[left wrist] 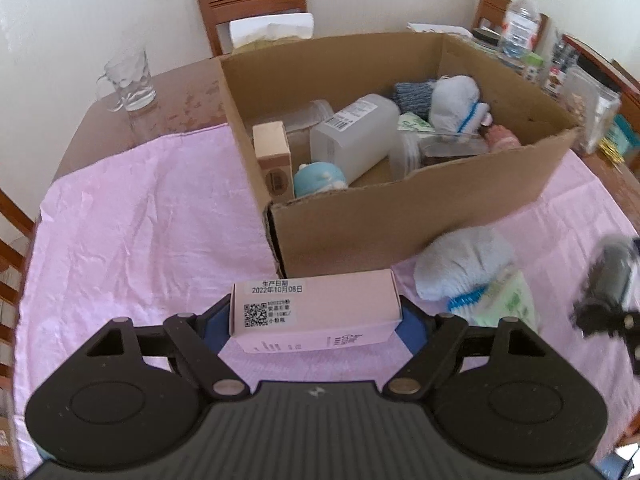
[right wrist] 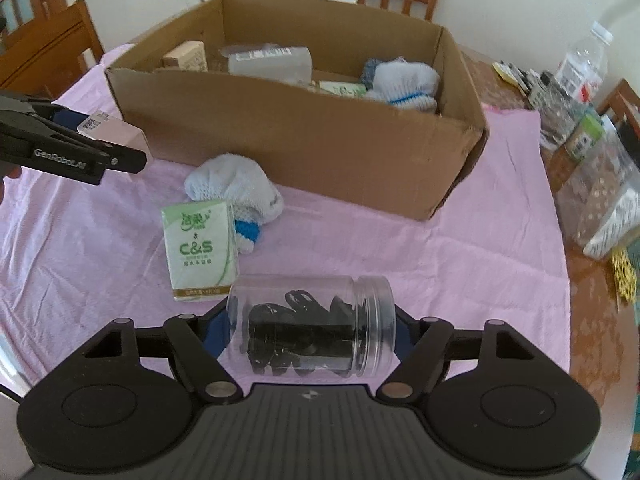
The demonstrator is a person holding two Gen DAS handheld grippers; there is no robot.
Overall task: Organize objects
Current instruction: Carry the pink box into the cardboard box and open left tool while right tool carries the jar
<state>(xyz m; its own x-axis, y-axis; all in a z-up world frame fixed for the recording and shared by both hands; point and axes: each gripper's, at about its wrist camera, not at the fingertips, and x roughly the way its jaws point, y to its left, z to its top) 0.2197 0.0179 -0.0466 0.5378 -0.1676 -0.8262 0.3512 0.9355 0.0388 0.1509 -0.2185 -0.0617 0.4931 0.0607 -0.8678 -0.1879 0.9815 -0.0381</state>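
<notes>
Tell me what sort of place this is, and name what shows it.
Most likely a dining room in a home. A brown wooden dining table under a pink cloth has wooden slat-back chairs drawn up to it, and a clear glass pitcher and a clear plastic water bottle stand on it.

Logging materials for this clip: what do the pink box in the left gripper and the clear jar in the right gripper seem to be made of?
The small pink rectangular box looks like matte paperboard: sharp folded edges and a printed label stuck on. The clear cylindrical jar looks like glossy transparent plastic, possibly PET: its dark contents show through, and it has a ribbed screw lid. Glass cannot be ruled out.
</notes>
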